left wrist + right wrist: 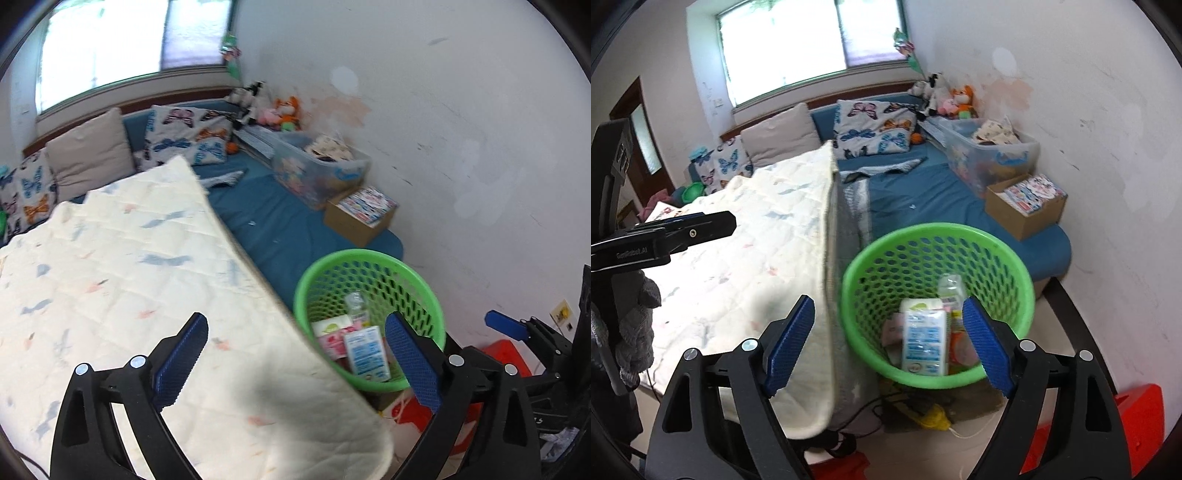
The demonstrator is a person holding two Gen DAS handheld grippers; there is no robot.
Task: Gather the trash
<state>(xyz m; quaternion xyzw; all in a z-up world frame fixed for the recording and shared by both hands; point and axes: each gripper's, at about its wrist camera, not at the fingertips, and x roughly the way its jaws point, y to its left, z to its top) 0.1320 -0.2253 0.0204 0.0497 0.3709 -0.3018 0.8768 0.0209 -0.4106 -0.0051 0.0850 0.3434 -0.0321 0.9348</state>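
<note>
A green perforated basket (pixel 321 273) (pixel 871 254) stands beside the bed. Inside lie a blue-and-white carton (pixel 367 354) (pixel 925 336), a clear plastic bottle (pixel 356 302) (pixel 951 286) and pink and white packets (pixel 330 334). My left gripper (pixel 295 354) is open and empty, above the quilt's edge and the basket's near rim. My right gripper (pixel 888 339) is open and empty, just above the basket's near side. The left gripper also shows at the left of the right wrist view (pixel 701 225).
A cream quilt (pixel 110 277) (pixel 746 251) covers the bed left of the basket. A blue mattress (pixel 923 199), a cardboard box (pixel 1027 206), a clear storage bin (pixel 990 155), pillows and plush toys lie beyond. A red object (pixel 1137 413) and cables (pixel 886 406) are on the floor.
</note>
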